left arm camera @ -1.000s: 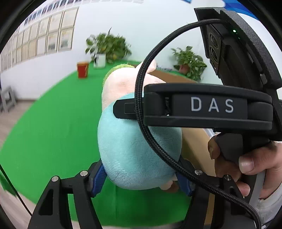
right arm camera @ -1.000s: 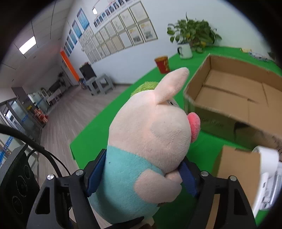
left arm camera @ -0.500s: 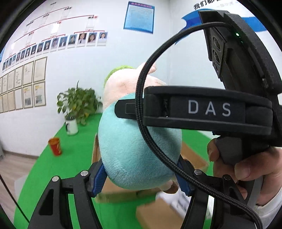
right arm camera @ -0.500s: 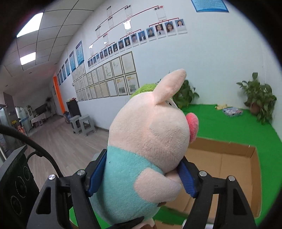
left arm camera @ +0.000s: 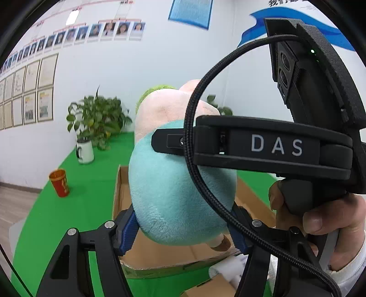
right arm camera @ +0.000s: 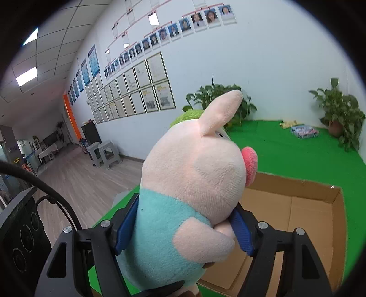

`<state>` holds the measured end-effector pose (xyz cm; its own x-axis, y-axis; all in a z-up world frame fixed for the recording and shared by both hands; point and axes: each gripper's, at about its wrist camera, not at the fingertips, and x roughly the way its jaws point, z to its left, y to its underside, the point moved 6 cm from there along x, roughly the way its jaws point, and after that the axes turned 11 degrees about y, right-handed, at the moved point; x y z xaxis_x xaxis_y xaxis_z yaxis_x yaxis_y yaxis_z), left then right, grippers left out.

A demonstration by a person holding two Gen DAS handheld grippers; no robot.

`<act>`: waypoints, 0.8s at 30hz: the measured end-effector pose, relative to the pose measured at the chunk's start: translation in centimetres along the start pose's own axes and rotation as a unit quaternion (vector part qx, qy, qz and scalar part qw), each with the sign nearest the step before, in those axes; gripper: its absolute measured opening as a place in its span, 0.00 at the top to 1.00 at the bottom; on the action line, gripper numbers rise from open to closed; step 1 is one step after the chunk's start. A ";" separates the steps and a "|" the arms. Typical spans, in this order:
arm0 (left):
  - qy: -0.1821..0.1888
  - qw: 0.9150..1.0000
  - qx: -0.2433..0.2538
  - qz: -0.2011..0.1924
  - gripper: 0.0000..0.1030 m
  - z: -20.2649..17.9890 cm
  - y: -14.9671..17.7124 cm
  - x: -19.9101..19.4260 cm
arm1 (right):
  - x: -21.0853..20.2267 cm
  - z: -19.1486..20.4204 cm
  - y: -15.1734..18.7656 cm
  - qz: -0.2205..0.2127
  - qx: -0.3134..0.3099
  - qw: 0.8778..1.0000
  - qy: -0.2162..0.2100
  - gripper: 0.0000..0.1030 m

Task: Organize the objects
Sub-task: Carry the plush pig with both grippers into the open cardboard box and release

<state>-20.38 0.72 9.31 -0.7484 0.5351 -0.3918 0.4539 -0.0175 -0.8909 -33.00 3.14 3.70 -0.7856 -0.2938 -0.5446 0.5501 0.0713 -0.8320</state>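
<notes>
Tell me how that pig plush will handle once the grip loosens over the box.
The pig plush looks soft: its teal body bulges between the right gripper's fingers, so it likely squashes and springs back. Probably light. Over the cardboard box it should land without harm, perhaps flopping sideways.

Both views are bright and evenly lit, pretty much no hard shadows anywhere. Light comes from the ceiling panels at about 9 to 10 o'clock in the right view; one glares off the photos at 11 o'clock in the left view. Heavy fisheye bending and a black vignette ring all round the edges. The plant at 9 o'clock looks smeared with motion blur, while the plush stays sharp.
</notes>
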 end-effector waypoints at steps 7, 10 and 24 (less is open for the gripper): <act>-0.007 0.998 -0.029 0.050 0.37 5.3 6.9 3.7 | 5.5 -1.1 2.4 0.052 0.023 0.998 -0.014 0.29; -0.005 0.996 -0.045 0.071 0.37 8.5 8.9 6.3 | 7.8 -1.6 3.6 0.074 0.032 0.997 -0.015 0.29; -0.033 0.979 -0.100 0.174 0.34 17.0 15.3 13.4 | 15.9 -3.3 9.3 0.185 0.107 0.974 -0.070 0.30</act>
<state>-31.68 -6.77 -13.48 -0.5578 0.4704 -0.6838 0.7678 -0.0203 -0.6403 -41.37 2.23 -13.02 -0.4846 -0.4134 -0.7709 0.8462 0.0016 -0.5329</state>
